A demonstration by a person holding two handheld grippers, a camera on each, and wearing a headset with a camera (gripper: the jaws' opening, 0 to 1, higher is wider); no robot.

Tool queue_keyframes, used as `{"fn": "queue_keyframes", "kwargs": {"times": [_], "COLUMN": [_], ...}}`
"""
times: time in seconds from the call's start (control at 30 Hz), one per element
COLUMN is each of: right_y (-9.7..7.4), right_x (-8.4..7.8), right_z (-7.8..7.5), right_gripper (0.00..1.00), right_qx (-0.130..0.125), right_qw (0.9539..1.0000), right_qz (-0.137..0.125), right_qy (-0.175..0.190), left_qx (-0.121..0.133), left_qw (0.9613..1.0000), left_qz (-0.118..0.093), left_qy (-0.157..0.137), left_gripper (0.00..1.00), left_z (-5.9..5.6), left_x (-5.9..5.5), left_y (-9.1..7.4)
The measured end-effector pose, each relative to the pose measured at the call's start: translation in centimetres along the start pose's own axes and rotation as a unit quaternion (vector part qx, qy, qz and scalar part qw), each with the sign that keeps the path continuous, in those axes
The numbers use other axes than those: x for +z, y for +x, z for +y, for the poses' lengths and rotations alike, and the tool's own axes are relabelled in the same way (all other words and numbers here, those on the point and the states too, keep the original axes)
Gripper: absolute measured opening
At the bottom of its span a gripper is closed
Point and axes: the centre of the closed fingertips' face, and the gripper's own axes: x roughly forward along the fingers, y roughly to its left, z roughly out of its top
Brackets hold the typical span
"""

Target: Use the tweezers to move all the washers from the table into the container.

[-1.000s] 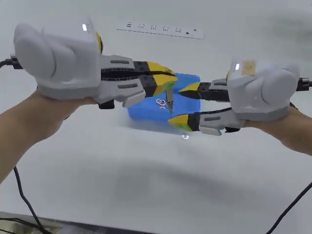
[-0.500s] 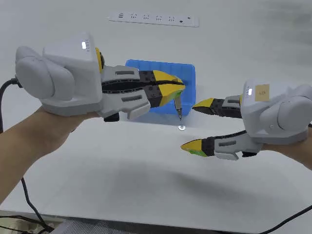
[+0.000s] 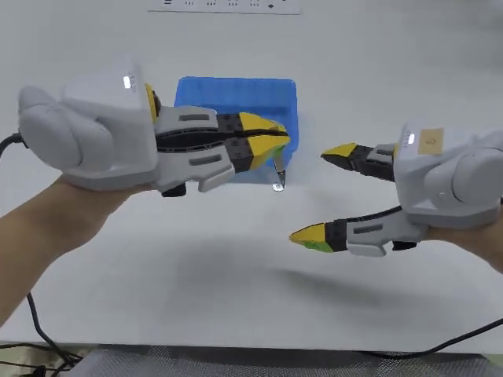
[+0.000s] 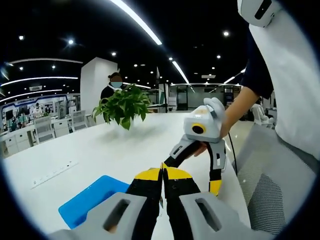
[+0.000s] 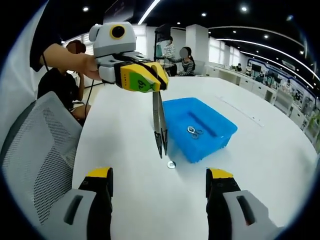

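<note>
Right gripper view: tweezers (image 5: 159, 120) near 1 washer (image 5: 171, 164)

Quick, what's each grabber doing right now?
Left gripper: shut on the tweezers.
Right gripper: open, holding nothing.

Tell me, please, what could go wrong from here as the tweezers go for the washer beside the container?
The washer lies flat on the table, close to the container; the tweezers may skid off and flick it away. The left gripper clamps only the tweezers' upper end, so they might twist under pressure.
</note>
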Motion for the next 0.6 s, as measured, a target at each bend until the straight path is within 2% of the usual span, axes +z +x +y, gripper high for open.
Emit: {"fn": "queue_keyframes", "kwargs": {"times": [0.2, 0.33, 0.6], "right_y": [0.1, 0.0, -0.2], "right_x": [-0.9, -0.8, -0.8], "right_z": [0.2, 0.3, 0.8], "right_gripper": [0.91, 0.97, 1.00], "right_qx": [-0.006, -0.013, -0.009], "right_qw": [0.9998, 0.9994, 0.9986], "right_qz": [-0.002, -0.016, -0.025], "right_qy": [0.018, 0.029, 0.045], "left_qx": [-0.001, -0.004, -0.012], "left_qw": [0.9999, 1.0000, 0.9998], "left_qz": [0.010, 0.007, 0.017], "left_qy": [0.000, -0.001, 0.003], "left_gripper": [0.05, 0.05, 0.05], "left_z": [0.3, 0.3, 0.4], "left_x": [-0.9, -0.8, -1.5], "left_y": [0.4, 0.7, 1.5]}}
